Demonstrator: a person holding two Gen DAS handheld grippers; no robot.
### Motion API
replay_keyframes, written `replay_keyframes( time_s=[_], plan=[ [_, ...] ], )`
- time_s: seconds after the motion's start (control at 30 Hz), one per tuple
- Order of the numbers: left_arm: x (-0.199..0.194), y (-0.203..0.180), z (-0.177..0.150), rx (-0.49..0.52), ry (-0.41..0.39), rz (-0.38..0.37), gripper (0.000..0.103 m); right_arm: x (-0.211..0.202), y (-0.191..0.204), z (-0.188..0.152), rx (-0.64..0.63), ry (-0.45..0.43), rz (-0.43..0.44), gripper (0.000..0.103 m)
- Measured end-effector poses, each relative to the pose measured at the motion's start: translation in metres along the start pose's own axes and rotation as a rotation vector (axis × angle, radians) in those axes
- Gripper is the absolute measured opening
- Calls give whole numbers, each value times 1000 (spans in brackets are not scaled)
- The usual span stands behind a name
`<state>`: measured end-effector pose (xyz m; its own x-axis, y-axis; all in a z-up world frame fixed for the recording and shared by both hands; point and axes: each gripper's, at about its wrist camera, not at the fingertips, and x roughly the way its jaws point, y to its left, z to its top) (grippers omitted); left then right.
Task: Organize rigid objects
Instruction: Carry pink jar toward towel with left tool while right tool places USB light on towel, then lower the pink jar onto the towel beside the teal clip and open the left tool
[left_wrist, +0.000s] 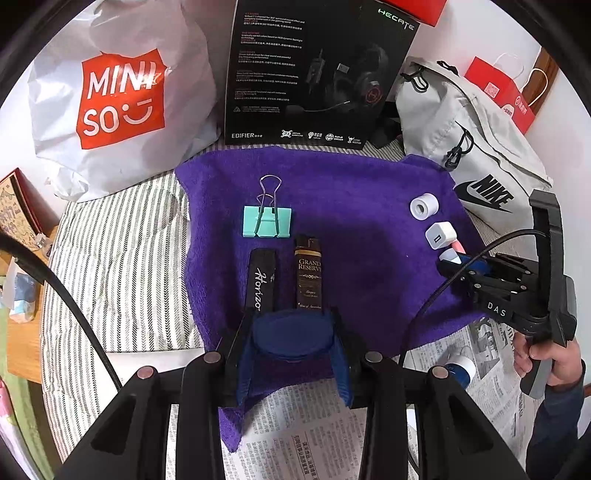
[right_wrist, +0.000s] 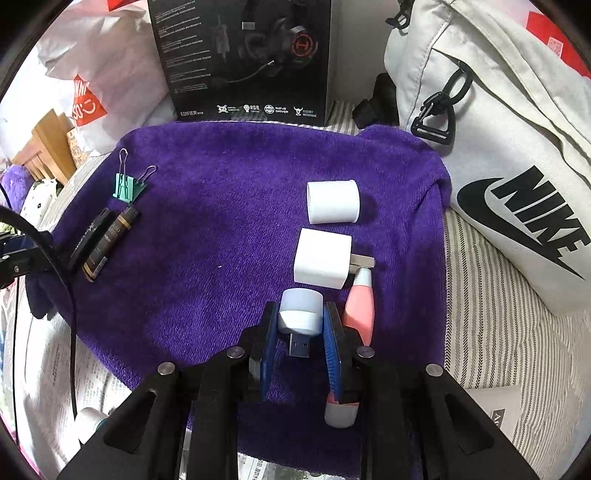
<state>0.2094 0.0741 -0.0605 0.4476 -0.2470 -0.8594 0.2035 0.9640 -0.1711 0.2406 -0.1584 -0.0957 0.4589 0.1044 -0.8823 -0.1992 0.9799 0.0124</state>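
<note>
- My right gripper (right_wrist: 299, 325) has its jaws clamped on a small white USB light (right_wrist: 298, 312), one blue pad on each side of its body; its blue plug sticks out toward me between the jaws, above the purple towel (right_wrist: 221, 229).
- Just right of that gripper lies a pink-and-white tube (right_wrist: 359, 314), tip pointing away, touching the right jaw.
- Just beyond the light sits a white charger cube (right_wrist: 322, 257), prongs to the right, and farther still a white cylinder (right_wrist: 333, 202) on its side; the three white things form a rough line running away from me.
- My left gripper (left_wrist: 293, 332) has its jaws closed on a dark blue rounded object (left_wrist: 291, 334), which fills the gap between the pads; I cannot tell what it is.
- Directly beyond it lie a black stick lettered "Horizo" (left_wrist: 261, 280) and a brown lighter (left_wrist: 308, 275), side by side and close together, pointing away.
- Past those two rests a mint binder clip (left_wrist: 266, 220), wire handles pointing to the far side.
- The towel lies on a striped sheet (left_wrist: 118, 266) with newspaper (left_wrist: 295, 435) at the near edge.
- At the far side stand a white Miniso bag (left_wrist: 118, 96), a black headset box (left_wrist: 314, 70) and a grey Nike bag (right_wrist: 517, 184).
</note>
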Motion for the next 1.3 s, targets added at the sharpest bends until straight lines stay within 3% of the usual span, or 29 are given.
replay_keyframes(
  time_s=[0.13,0.7,1.03,1.3],
  plan=[
    [0,-3,-1,8,5,0,34,-4,-2,-3,19,14,43,51],
    [-8,-21,7,25,-10,-17,34,-60,-17,-27,69,-39,24,52],
    [27,-42,34,63,16,-30,34,-80,-27,-46,76,-54,27,53],
    [60,-47,65,91,38,4,34,-84,-39,-54,99,-59,52,53]
  ],
)
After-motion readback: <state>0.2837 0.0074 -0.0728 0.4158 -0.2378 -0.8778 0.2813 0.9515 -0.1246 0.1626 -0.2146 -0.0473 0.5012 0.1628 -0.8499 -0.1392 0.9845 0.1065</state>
